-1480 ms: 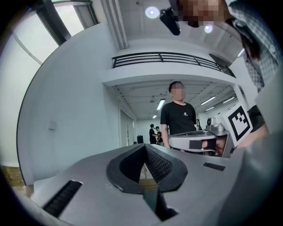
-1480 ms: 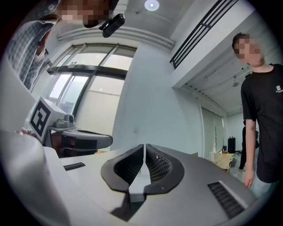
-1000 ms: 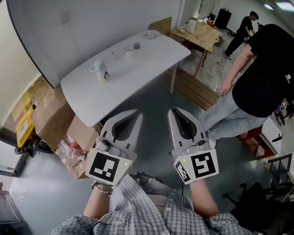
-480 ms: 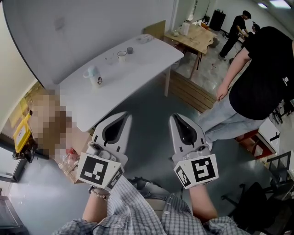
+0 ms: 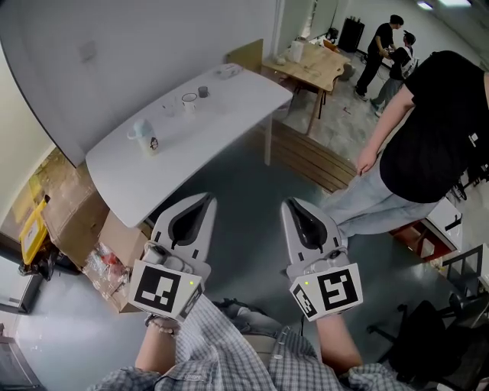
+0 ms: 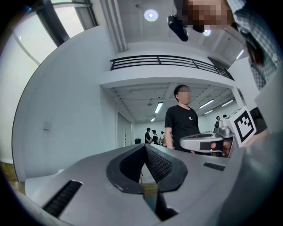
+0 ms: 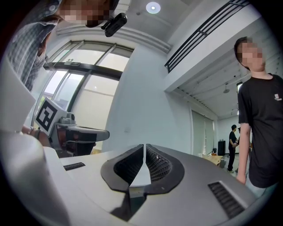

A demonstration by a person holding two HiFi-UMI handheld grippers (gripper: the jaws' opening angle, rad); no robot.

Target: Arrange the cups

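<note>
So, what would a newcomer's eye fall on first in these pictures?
First the two grippers, the left gripper and the right gripper, held side by side low in the head view, both shut and empty. Beyond them stands a white table with a white mug and smaller cups; a person in a black T-shirt stands at the right.

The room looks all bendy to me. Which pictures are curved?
Left gripper view: the black balcony railing bows, corners go dark. Right gripper view: the dark window frame bends, a round ceiling lamp glares. Head view: the white table looks sharp.
</note>
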